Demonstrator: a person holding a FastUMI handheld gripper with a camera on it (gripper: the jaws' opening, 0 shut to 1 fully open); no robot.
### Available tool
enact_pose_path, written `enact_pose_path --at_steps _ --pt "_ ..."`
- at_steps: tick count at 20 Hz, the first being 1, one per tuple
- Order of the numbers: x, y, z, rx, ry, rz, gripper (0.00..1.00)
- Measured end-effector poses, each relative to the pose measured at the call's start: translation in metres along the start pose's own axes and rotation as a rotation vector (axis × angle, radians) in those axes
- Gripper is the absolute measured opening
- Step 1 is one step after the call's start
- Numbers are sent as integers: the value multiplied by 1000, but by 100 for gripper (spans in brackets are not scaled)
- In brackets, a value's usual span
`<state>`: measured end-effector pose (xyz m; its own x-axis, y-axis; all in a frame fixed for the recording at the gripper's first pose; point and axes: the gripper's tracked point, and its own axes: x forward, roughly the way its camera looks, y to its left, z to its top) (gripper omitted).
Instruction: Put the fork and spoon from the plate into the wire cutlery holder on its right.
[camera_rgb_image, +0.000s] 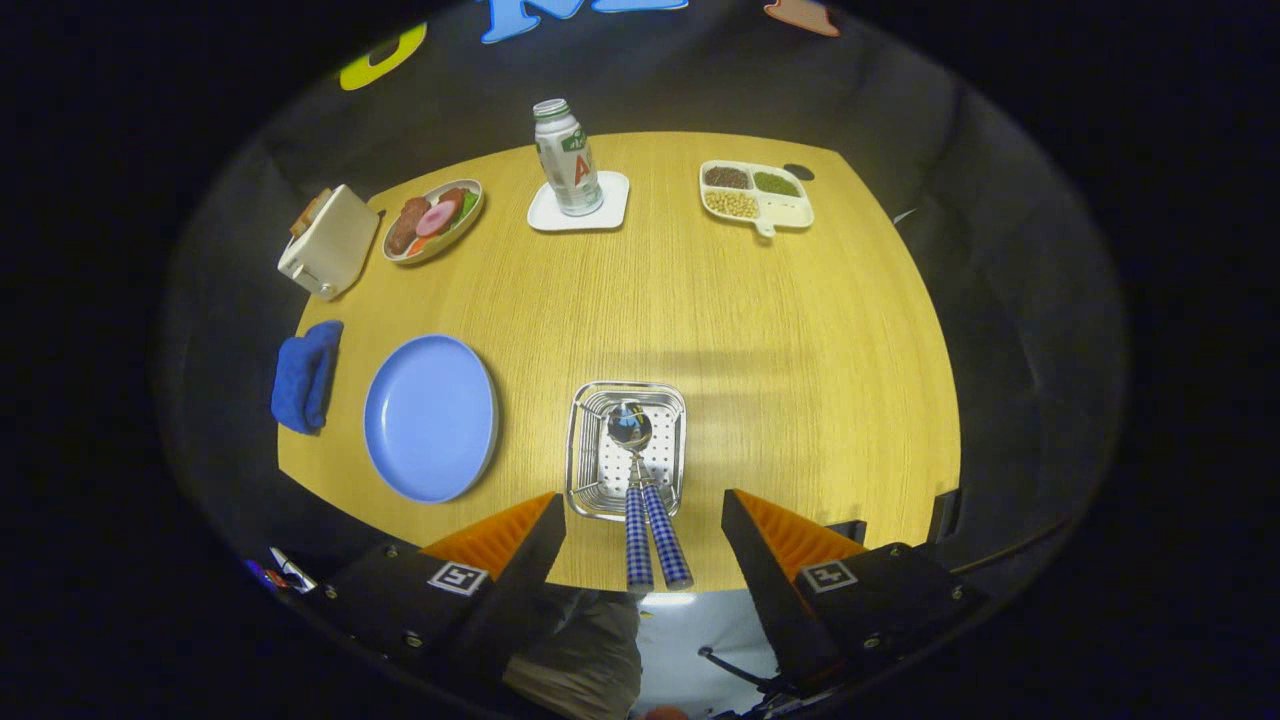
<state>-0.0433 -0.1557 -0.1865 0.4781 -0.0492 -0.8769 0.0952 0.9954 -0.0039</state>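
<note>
The round pale-blue plate (431, 417) is sitting bare on the wooden tabletop (760, 330), with nothing lying on it. Just to its right, the square silver wire cutlery holder (627, 450) is already carrying both pieces: the steel spoon (630, 428) is showing its bowl over the holder's perforated floor, and two blue-and-white checked handles (655, 540) are sticking out over the holder's near rim, side by side and pointing back toward the fingers. The second handle is presumably the fork's, though its tines are too hidden under the spoon to make out.

The gripper (643, 530) is hovering above the table's near edge with its fingers spread wide and gripping nothing — the two handles are lying in the gap between the fingertips, touching neither one. The long axis of the cutlery is running straight away from the claw, bowls beyond, handle ends nearest, so the holder is sitting dead ahead and slightly beyond the fingertips.

Judging from this, the task is looking done, and the sensible move would be lifting clear without brushing those protruding handles, which could tip out if nudged.

Farther back are standing a cream toaster (328, 243), a dish of sliced food (433, 220), a bottle on a white coaster (567, 160) and a divided tray of beans (756, 194); a blue cloth (306, 375) is lying left of the plate
</note>
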Motion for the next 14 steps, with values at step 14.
enact_pose_path --at_steps 14 --pt "-214 119 160 -29 -946 -80 98"
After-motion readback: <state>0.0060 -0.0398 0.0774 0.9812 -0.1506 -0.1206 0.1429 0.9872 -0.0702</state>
